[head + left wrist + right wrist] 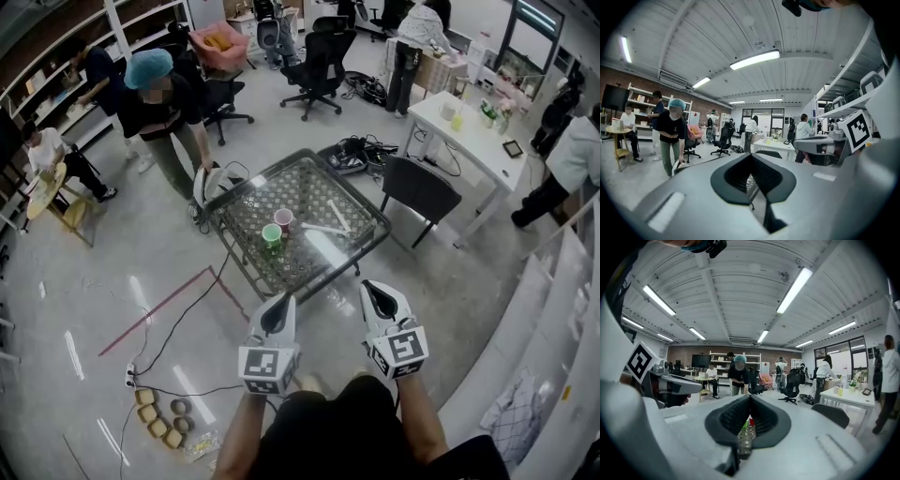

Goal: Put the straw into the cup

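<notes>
Busy workshop, glass table (328, 255) standing mid-floor, office chairs (319, 61) behind
White straw (323, 228) lying flat on the tabletop just right of pink cup (283, 219) and green cup (271, 234), outside both, cups upright and just beside each other; left gripper (285, 299) and right gripper (367, 285) held side by side near the table's closest corner, jaws of each pressed together, empty

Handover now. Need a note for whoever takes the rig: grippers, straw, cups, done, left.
Left hand-held gripper: shut, empty, near the table's front edge.
Right hand-held gripper: same, shut and empty.
Straw lies flat on the table, right of the pink cup and green cup, in neither.
Done: nothing yet.
Left: open one gripper, grasp the straw, put it in a cup.
</notes>
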Motion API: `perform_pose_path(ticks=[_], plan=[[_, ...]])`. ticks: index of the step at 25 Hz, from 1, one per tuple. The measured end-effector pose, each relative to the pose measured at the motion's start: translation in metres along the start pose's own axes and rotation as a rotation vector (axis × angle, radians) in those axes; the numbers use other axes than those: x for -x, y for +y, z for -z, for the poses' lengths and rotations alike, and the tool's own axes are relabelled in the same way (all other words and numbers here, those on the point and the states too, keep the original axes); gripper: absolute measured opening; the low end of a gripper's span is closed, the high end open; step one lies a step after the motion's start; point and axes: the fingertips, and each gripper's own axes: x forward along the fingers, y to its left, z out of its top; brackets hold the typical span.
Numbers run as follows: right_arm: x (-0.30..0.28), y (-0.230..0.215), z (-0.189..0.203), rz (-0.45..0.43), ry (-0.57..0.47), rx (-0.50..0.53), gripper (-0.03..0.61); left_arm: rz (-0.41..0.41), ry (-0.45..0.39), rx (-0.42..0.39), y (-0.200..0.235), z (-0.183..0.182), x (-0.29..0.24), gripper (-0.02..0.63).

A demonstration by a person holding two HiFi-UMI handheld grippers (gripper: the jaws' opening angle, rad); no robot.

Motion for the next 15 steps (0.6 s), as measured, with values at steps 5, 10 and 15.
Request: perform_pose_path(ticks=[5, 10, 15], plan=[[-0.011, 0.000, 0.002, 0.000, 0.012, 0.008, 0.003, -0.003, -0.016, 0.009, 0.014, -0.005, -0.009, 0.006], [-0.033, -0.018, 0.003, -0.005, 0.019, 0.003, 0.003, -0.007, -0.003, 0.010, 0.022, -0.004, -0.034, 0.006], [-0.083, -0.042, 0.008, -0.043, 0.036, 0.004, 0.003, -0.042, 0.011, 0.020, 0.043, -0.003, -0.077, 0.006]])
